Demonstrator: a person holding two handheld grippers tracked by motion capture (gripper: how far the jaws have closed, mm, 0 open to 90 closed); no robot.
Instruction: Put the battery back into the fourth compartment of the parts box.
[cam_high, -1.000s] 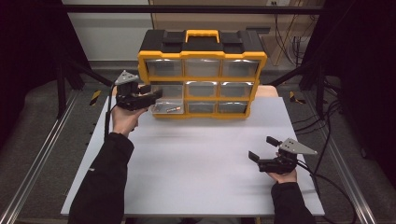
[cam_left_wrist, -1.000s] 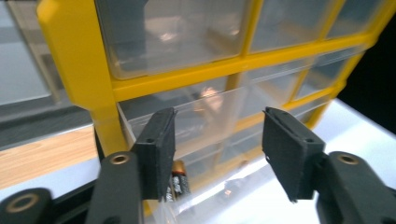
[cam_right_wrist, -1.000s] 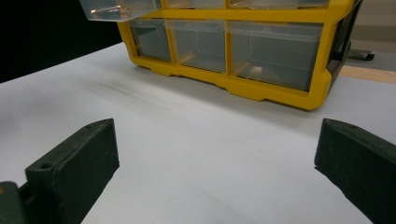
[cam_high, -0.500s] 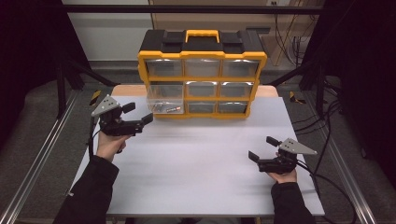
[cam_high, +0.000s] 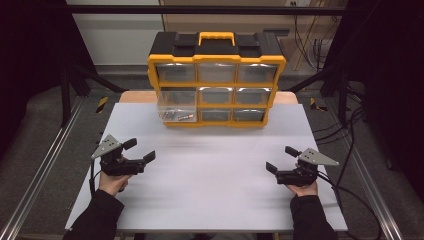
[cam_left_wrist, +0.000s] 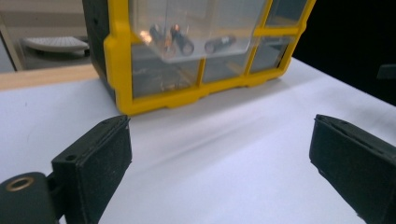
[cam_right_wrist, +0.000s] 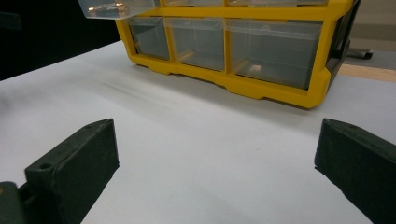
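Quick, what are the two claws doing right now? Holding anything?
Left claw: open, holding nothing; its jaws have just been opening, above the white table.
Right claw: open, holding nothing.

Lower left of the frame, the left gripper (cam_high: 139, 150) has just been opening, jaws wide, nothing between them. Lower right, the right gripper (cam_high: 282, 159) gapes empty.

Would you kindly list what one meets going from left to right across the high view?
Left gripper → pulled-out clear drawer → yellow organizer → right gripper.
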